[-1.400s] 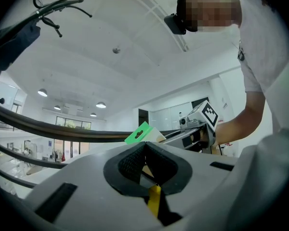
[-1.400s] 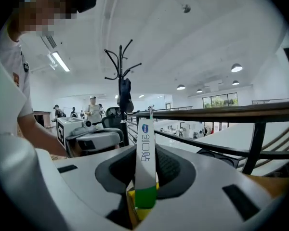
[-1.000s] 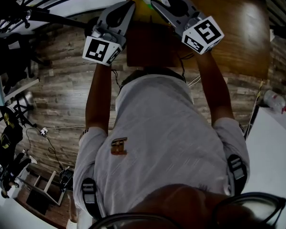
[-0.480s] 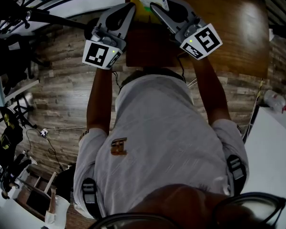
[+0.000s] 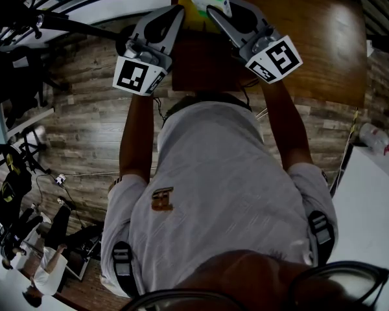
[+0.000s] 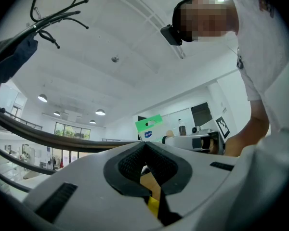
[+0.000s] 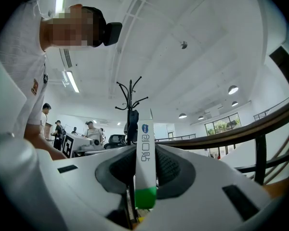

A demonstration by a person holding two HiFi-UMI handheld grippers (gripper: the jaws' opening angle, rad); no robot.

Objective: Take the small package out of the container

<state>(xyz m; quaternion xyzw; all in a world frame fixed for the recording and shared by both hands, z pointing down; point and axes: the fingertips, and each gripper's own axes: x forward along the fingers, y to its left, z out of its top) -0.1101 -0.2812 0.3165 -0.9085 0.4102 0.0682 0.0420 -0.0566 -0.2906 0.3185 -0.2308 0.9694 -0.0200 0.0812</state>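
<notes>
I hold both grippers raised in front of me, over the left part of the brown worktop [image 5: 311, 31]. My right gripper [image 7: 145, 150] has its fingers [image 7: 176, 170] pinching the package [image 7: 145, 167], a thin white pack with a green end and blue print. It stands edge-on between the pads, with its white end reaching past the tips and its green end toward the gripper's body. In the head view the package shows green and white at the top, up in the air above the worktop near its left edge and resting on nothing. My left gripper [image 6: 144, 146] is just beside it on the left. Its fingers [image 6: 127, 165] are pressed together at the tips with nothing between them, and a narrow gap lower down shows brown and a bit of yellow behind. In the left gripper view the package appears beyond the tips, held by the other gripper. Between the two grippers, under the package, a yellow thing [image 5: 188, 19] shows near the worktop's left edge; I cannot tell whether it is the container. Each gripper's marker cube faces up toward my head. Left of the worktop is plank floor [image 5: 84, 122].
</notes>
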